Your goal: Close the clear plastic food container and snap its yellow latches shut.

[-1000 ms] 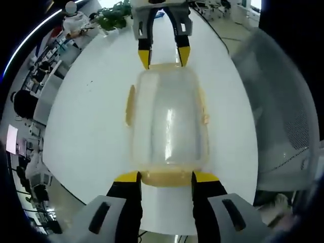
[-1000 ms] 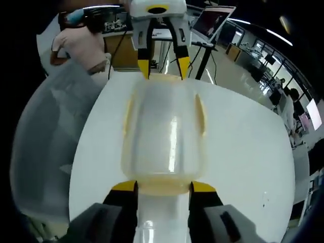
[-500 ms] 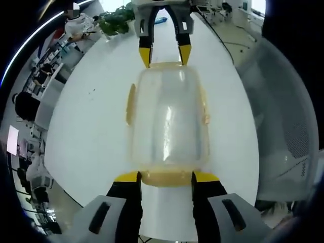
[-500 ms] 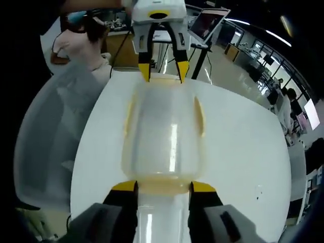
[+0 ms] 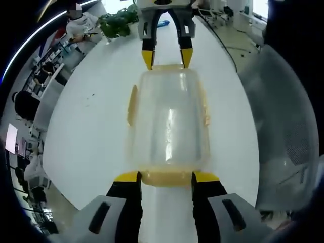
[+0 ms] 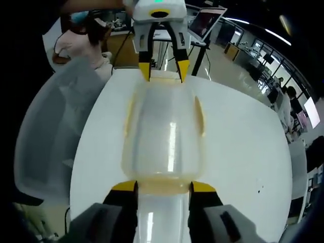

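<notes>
1. A clear plastic food container (image 5: 169, 126) lies lid-down-looking and closed on a white round table (image 5: 86, 126), with me working it from both ends

2. My left gripper (image 5: 165, 177) sits at the container's near end in the left gripper view, its yellow-tipped jaws spread apart to either side of the yellow end latch (image 5: 166, 177), the tips just beside or touching the latch's corners

3. My right gripper (image 6: 162, 187) takes the opposite end of the container (image 6: 163, 136); in the right gripper view its jaws are likewise spread, flanking the yellow latch (image 6: 163, 186) there

4. From the left gripper view the right gripper (image 5: 167, 56) appears at the container's far end, its two yellow tips straddling that end's latch

5. From the right gripper view the left gripper (image 6: 163, 70) stands at the container's far end in the same way

6. Yellow side latches (image 5: 131, 104) run along both long sides of the container; I cannot tell whether they are snapped

7. A pale mesh chair back (image 5: 283, 126) stands beside the table, to one side of the container

8. A potted green plant (image 5: 117, 23) rests on the table beyond the container's far end in the left gripper view
</notes>
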A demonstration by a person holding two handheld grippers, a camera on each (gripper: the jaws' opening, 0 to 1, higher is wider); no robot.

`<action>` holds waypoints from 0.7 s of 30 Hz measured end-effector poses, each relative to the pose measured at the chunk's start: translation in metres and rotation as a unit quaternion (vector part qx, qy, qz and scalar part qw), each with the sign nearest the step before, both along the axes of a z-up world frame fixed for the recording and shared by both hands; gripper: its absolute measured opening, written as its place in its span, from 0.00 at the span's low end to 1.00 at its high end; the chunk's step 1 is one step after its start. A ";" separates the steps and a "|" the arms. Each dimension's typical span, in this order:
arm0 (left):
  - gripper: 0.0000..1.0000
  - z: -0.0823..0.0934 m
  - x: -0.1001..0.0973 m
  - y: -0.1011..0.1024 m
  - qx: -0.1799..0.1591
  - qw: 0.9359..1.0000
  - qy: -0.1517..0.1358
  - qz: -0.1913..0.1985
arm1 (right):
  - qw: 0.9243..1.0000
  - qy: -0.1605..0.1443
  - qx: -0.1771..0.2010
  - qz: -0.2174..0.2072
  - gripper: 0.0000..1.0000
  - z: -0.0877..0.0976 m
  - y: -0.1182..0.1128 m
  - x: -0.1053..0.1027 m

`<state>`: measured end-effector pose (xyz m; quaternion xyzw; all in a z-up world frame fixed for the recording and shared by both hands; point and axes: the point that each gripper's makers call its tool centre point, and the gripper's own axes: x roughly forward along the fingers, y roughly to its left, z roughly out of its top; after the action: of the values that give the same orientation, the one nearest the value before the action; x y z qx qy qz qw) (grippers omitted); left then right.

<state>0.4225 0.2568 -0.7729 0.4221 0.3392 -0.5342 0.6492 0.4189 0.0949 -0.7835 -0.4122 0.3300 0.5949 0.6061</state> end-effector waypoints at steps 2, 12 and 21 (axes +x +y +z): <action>0.35 -0.001 0.000 -0.005 -0.001 1.000 0.001 -0.002 | 1.000 0.001 0.001 -0.001 0.36 -0.001 -0.004 -0.001; 0.35 -0.004 0.005 -0.032 0.005 1.000 0.004 -0.011 | 1.000 0.004 0.000 -0.010 0.36 -0.004 -0.029 0.000; 0.35 -0.003 0.013 -0.050 0.000 1.000 0.004 -0.021 | 1.000 0.003 0.000 -0.022 0.36 -0.004 -0.048 0.005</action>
<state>0.4353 0.2065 -0.7758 0.4269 0.3334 -0.5494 0.6362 0.4236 0.0472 -0.7876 -0.4032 0.3404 0.5824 0.6184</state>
